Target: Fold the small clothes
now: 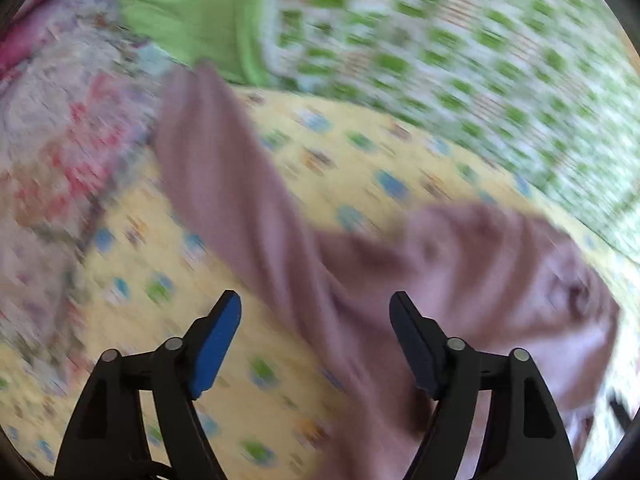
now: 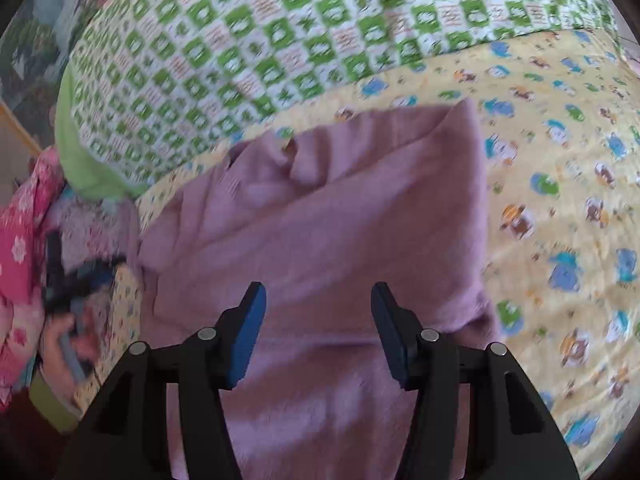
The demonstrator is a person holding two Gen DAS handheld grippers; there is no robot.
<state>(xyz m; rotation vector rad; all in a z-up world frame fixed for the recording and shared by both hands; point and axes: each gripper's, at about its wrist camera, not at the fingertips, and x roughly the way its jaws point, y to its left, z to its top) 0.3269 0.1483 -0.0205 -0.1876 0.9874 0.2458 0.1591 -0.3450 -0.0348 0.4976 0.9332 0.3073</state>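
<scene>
Left gripper: jaws spread wide, nothing between them; blue pads above the yellow sheet and the edge of the garment.
Right gripper: jaws spread wide, nothing clamped; positioned over the near part of the garment.
Mauve knit garment: lying on the yellow sheet, partly folded, one corner pointing toward the green quilt; in the left wrist view one long strip stretched toward the far side, bulk bunched to the right. Left view heavily blurred; detail of folds not readable there.
Yellow cartoon-print sheet: covering the bed under the garment; also visible in the left wrist view.
Green-and-white checked quilt: beyond the garment, edge meeting the yellow sheet; plain green underside turned up at one end.
Pink floral clothes pile: at the left rim of the right wrist view, beside the sheet.
Pale floral fabric: left of the garment in the left wrist view, blurred.
</scene>
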